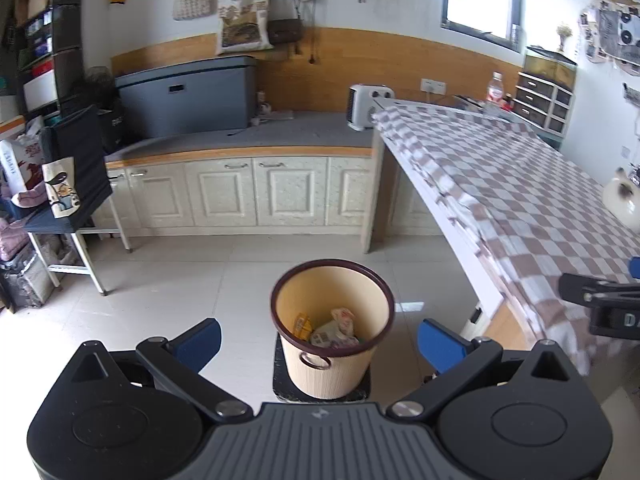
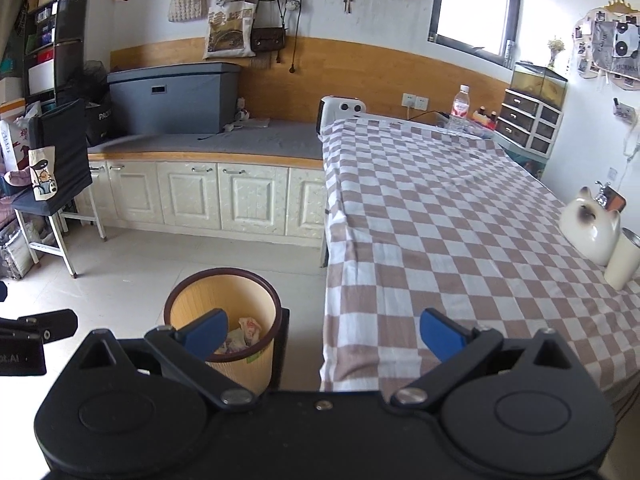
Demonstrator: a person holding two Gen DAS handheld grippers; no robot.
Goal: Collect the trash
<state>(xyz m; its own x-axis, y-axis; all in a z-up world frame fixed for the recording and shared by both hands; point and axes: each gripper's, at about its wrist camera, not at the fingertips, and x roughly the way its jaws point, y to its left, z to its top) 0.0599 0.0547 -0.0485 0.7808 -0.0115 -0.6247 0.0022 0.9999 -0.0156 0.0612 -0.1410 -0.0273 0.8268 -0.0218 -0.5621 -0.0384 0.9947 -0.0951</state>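
Left wrist: both grippers [image 1: 319, 340] [image 2: 323, 332] spread empty; bin [image 1: 376, 300] on floor holds light, crushable wrappers [image 1: 338, 330], pinch a crumpled edge.

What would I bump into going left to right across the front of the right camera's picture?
The other tool → the trash bin with wrappers inside → the checkered tablecloth → the white cat figure → a white cup.

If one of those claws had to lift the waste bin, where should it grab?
Probably the dark rim of the bin, from straight above: it stands upright and open, and one finger could slip inside. The ring handle looks too small.
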